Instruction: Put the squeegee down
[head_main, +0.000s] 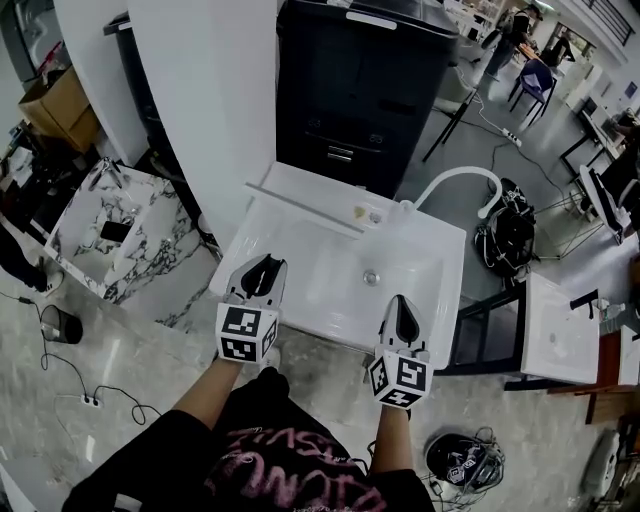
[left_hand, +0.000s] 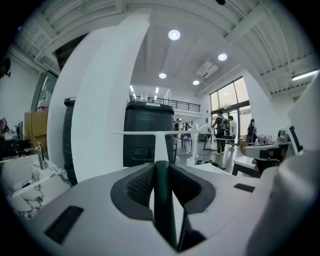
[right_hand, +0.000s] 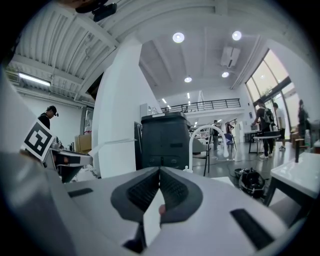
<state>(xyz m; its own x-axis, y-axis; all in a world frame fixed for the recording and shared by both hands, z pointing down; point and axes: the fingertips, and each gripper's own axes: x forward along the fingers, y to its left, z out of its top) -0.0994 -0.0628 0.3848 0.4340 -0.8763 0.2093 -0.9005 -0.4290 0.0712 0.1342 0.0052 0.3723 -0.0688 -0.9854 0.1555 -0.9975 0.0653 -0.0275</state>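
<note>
1. Squeegee (left_hand: 165, 133) is sitting in the left tongs (left_hand: 161, 169). Its dark green handle is running up between the two pads, which are pinching it from either side. Its pale stem is ending in a long white blade set crosswise ahead of the tips.
2. In the head view the left tongs (head_main: 264, 262) are hanging over the near left corner of a white sink (head_main: 452, 262). The squeegee (head_main: 305, 208) blade is stretching slantwise above the sink's far left corner. Whether the blade is touching the rim is not clear.
3. The right tongs (head_main: 401, 302) are hovering over the near right part of the sink, just inside its near edge and well apart from the squeegee.
4. In the right gripper view the right tongs (right_hand: 159, 172) are pressing together, their pads meeting at the tips. The squeegee (right_hand: 107, 145) blade is showing off to the left as a thin white bar.
5. A white arched faucet (head_main: 450, 174) is rising from the far edge of the sink towards its right corner. A drain (head_main: 371, 277) is sitting in the middle of the basin.
6. A dark cabinet (head_main: 360, 90) is standing behind the sink's far edge. A marble-patterned basin (head_main: 110, 225) is lying off to the left, and a second sink (head_main: 560, 335) is standing to the right.
</note>
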